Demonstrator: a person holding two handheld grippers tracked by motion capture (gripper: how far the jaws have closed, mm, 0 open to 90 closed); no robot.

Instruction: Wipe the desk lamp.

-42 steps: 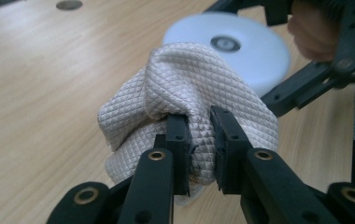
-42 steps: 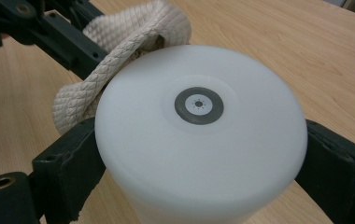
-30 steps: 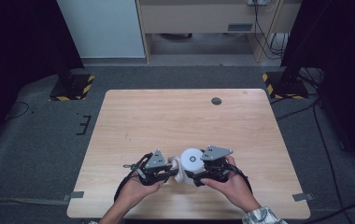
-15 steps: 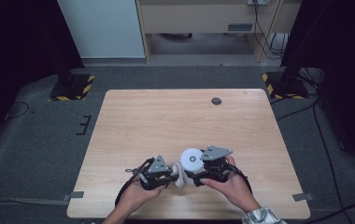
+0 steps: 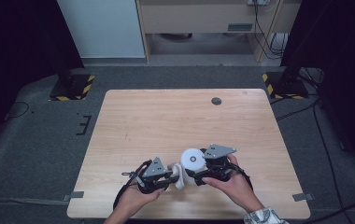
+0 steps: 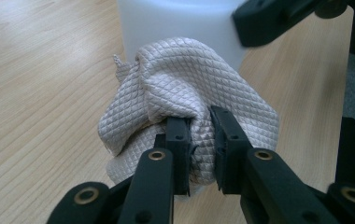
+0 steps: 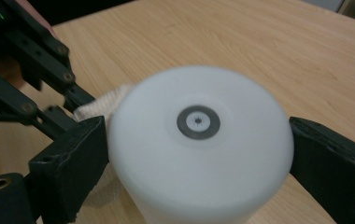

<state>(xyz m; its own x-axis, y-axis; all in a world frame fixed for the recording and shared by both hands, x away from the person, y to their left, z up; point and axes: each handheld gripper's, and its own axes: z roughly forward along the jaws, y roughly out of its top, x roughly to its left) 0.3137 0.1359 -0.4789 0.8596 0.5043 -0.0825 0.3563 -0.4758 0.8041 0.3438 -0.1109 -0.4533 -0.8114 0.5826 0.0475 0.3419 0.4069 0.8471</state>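
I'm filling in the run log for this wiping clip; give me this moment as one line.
left gripper: shut on quilted cloth | right gripper: shut on white cylinder | cloth against cylinder's side | wooden table, near edge

Cloth (image 6: 185, 98): pale beige-pink, quilted diamond pattern. Cup (image 7: 199, 140): white (grey ring mark on its flat end). Table (image 5: 166, 121): light wood grain.

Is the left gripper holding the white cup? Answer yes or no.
No, the left gripper pinches the quilted cloth; the right gripper clamps the white cup.
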